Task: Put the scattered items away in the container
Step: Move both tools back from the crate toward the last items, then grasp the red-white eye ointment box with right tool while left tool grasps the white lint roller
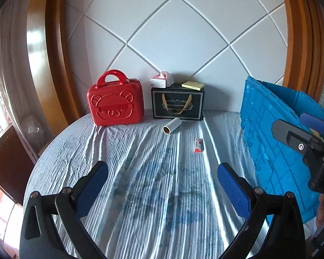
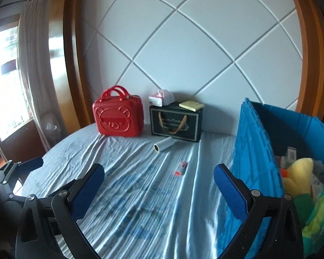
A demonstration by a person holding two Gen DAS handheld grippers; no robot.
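Note:
A white roll (image 1: 171,125) and a small red-and-white box (image 1: 198,145) lie loose on the striped blue bedsheet (image 1: 140,183). The blue crate (image 1: 270,142) stands at the right. My left gripper (image 1: 163,173) hovers over the sheet in front of both items, open and empty. In the right wrist view my right gripper (image 2: 159,173) is wide open with nothing between its fingers, just left of the crate wall (image 2: 254,151). Inside the crate are a yellow plush toy (image 2: 298,171) and a green pack (image 2: 319,211). The roll (image 2: 164,146) and the small box (image 2: 181,168) lie ahead.
At the back by the padded headboard stand a red bear-face case (image 1: 115,105) and a black gift box (image 1: 177,104). On the box rest a tissue pack (image 1: 162,79) and a yellow notepad (image 1: 193,85). A curtain and window are on the left.

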